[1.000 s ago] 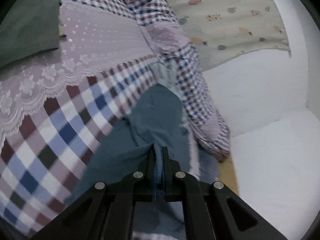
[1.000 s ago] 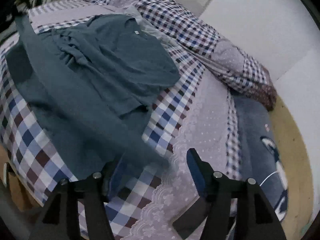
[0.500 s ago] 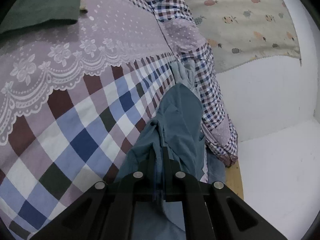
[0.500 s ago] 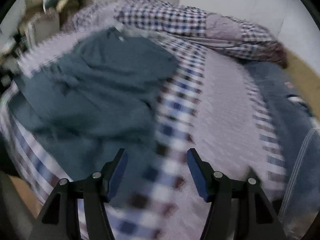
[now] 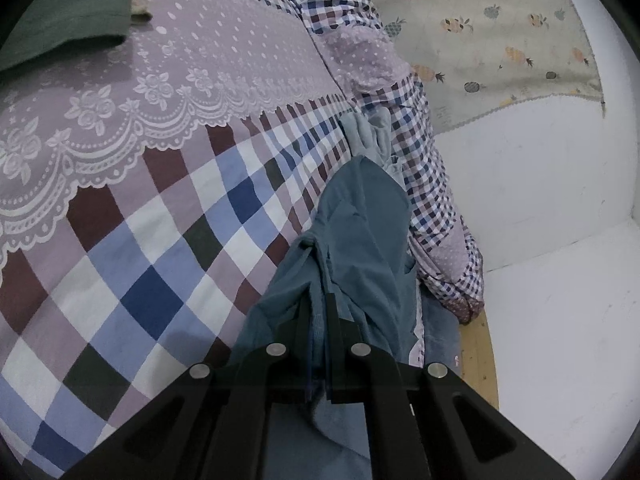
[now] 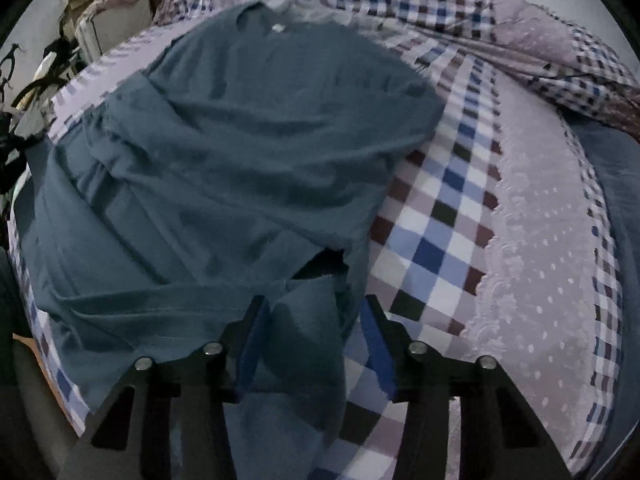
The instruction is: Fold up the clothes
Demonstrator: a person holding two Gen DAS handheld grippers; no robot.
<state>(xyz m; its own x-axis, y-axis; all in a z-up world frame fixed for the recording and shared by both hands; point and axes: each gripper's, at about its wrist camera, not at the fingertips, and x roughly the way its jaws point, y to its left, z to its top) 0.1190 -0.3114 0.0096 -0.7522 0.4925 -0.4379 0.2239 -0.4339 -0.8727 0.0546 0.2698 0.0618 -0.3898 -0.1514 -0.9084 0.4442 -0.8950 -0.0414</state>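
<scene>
On the bed [image 6: 452,208], a blue shirt [image 6: 248,128] lies spread out over the checked cover, close to the near edge. One end of the shirt is pinched tight in the left gripper [image 5: 319,312] and lifted into a bunch. Over the shirt's near edge, the right gripper [image 6: 312,320] has its fingers wide apart, holding nothing.

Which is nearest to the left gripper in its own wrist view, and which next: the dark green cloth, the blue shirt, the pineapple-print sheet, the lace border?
1. Blue shirt: clamped in the left gripper.
2. Lace border: left, across the checked bedspread.
3. Dark green cloth, top left, and pineapple-print sheet, top right: both far, too close to rank.
</scene>
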